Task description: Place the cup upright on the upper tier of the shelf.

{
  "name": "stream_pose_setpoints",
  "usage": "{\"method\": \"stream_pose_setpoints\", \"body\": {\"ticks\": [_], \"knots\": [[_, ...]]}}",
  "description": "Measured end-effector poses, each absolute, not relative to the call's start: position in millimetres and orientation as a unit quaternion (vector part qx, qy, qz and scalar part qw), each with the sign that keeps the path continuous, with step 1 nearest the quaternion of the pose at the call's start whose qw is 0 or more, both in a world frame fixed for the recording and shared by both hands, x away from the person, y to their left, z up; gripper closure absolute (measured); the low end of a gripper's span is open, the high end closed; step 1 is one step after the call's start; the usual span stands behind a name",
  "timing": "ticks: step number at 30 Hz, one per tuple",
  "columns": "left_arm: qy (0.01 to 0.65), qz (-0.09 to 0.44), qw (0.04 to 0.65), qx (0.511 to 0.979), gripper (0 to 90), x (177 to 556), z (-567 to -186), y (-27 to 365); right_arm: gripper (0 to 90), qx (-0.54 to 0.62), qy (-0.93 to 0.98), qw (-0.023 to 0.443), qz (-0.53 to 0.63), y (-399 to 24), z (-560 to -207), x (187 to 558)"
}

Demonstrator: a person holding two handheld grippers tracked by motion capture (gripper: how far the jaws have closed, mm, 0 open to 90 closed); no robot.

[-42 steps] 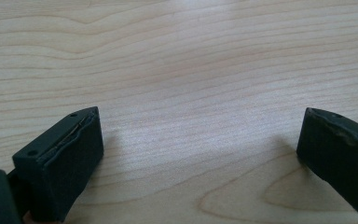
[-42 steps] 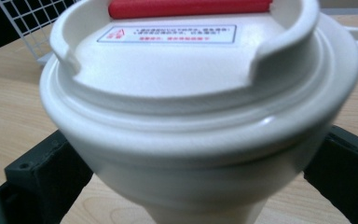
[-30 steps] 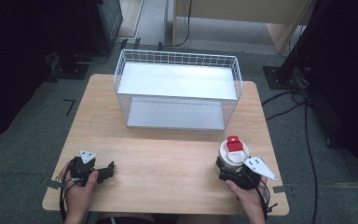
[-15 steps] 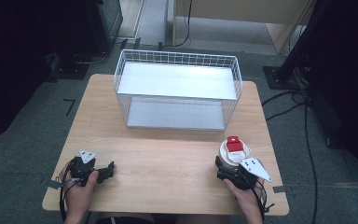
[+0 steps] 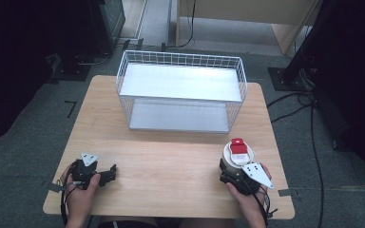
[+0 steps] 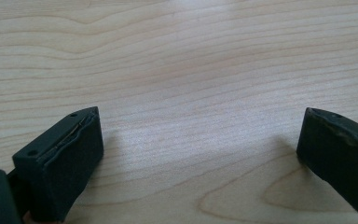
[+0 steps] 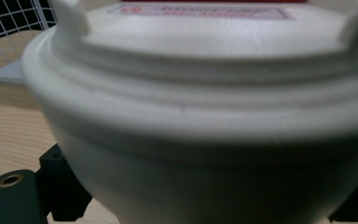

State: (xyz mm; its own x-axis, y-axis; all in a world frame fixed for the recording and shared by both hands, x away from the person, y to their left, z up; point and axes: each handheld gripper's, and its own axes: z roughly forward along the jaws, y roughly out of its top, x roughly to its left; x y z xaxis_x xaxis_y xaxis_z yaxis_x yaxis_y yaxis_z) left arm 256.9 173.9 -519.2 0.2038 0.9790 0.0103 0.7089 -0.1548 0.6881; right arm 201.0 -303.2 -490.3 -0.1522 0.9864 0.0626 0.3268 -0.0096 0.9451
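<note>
A white round cup (image 5: 238,152) with a red and white label on its lid stands at the table's front right, and my right gripper (image 5: 233,172) is shut on its lower body from the near side. In the right gripper view the cup (image 7: 205,93) looms very close, with black gripper parts showing low at either side of it. My left gripper (image 5: 111,172) rests on the wooden table (image 5: 171,156) at the front left. It is open, and only bare wood lies between its jaws in the left gripper view (image 6: 200,135).
A white wire basket (image 5: 180,98) with two shelf levels stands at the back middle of the table, its open side facing me. Dark equipment, stands and cables surround the table on the floor.
</note>
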Motion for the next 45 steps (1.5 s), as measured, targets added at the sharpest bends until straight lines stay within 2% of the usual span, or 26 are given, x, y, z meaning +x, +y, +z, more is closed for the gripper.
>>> {"method": "stream_pose_setpoints", "body": {"ticks": [10,24,45], "knots": [[0.585,0.237,0.285,0.722,0.9,257,-519,174,11.9,0.546,0.591,0.354,0.476,-302,-486,197],[0.584,0.237,0.285,0.722,0.9,257,-519,174,11.9,0.530,0.578,0.366,0.501,-293,-462,201],[0.584,0.238,0.285,0.722,0.9,257,-519,174,11.9,0.488,0.574,0.374,0.542,-261,-403,236]]}}
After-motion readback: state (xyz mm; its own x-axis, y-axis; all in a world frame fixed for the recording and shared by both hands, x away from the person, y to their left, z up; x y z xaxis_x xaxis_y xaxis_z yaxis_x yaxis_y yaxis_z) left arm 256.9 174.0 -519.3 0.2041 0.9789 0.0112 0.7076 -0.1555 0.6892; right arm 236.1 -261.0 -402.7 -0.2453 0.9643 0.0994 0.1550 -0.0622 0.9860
